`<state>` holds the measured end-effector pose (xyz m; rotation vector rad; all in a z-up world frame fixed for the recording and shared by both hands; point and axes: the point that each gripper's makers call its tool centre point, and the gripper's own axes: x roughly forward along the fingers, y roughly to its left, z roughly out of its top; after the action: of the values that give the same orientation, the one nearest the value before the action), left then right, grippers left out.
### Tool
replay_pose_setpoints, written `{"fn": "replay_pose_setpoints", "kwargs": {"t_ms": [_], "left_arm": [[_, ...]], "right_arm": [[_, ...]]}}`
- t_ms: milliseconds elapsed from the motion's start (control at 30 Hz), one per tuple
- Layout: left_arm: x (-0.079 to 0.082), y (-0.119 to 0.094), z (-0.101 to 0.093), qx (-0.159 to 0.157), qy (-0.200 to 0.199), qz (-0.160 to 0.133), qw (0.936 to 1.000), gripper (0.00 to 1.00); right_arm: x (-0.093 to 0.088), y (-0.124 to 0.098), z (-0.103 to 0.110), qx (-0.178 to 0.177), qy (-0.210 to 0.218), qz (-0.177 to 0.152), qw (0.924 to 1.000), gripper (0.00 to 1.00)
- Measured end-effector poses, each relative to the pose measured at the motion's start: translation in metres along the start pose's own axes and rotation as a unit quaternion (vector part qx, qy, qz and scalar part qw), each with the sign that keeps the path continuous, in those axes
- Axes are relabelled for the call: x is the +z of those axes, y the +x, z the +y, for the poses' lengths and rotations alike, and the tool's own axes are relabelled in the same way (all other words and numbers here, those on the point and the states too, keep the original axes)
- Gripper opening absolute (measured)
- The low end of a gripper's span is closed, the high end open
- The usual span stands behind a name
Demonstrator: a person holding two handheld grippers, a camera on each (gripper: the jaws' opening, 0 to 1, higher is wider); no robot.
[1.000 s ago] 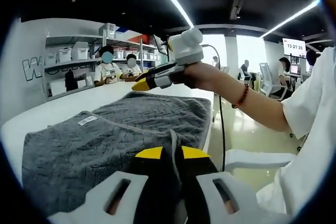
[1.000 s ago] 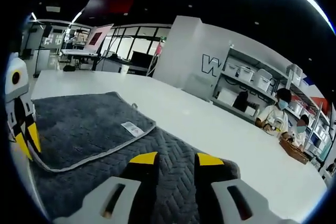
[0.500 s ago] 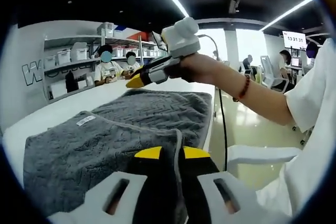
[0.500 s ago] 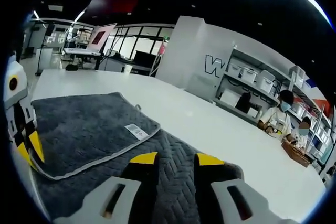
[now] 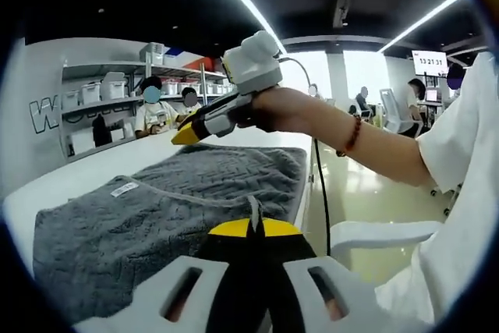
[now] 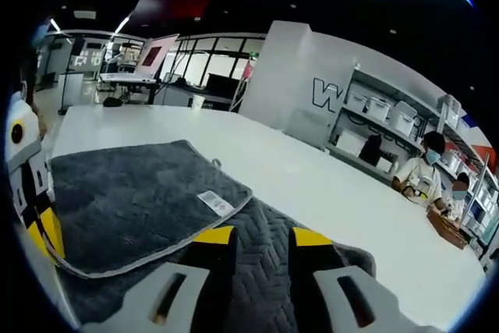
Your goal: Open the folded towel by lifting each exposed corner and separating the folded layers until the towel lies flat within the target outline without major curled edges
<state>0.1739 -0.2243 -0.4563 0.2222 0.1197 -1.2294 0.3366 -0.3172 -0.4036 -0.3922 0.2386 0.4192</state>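
left gripper: jaws closed together, pinching the pale hem of the towel at its near edge. right gripper: jaws apart, nothing between them, hovering above the towel's far part. towel lies on the white table, one layer folded over, label up. judged early: corner gripped, unfolding and flattening remain. no outline visible. shelves beyond.

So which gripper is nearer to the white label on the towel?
Right. The right gripper hovers open just beside the label; the left gripper is shut on the towel edge, farther away.
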Motion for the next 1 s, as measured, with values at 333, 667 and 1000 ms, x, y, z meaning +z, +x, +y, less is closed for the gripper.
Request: {"fn": "replay_pose_setpoints", "kwargs": {"t_ms": [333, 667, 1000], "left_arm": [[0.008, -0.007, 0.004, 0.002, -0.002, -0.015, 0.9999, 0.03], [0.011, -0.013, 0.011, 0.009, -0.011, -0.027, 0.9995, 0.02], [0.011, -0.014, 0.007, 0.005, -0.002, -0.028, 0.9996, 0.02]], "right_arm": [[0.009, 0.015, 0.013, 0.032, 0.029, -0.01, 0.999, 0.21], [0.008, 0.03, 0.018, 0.041, 0.046, 0.001, 0.9981, 0.22], [0.009, 0.04, 0.017, 0.04, 0.057, 0.007, 0.9976, 0.23]]}}
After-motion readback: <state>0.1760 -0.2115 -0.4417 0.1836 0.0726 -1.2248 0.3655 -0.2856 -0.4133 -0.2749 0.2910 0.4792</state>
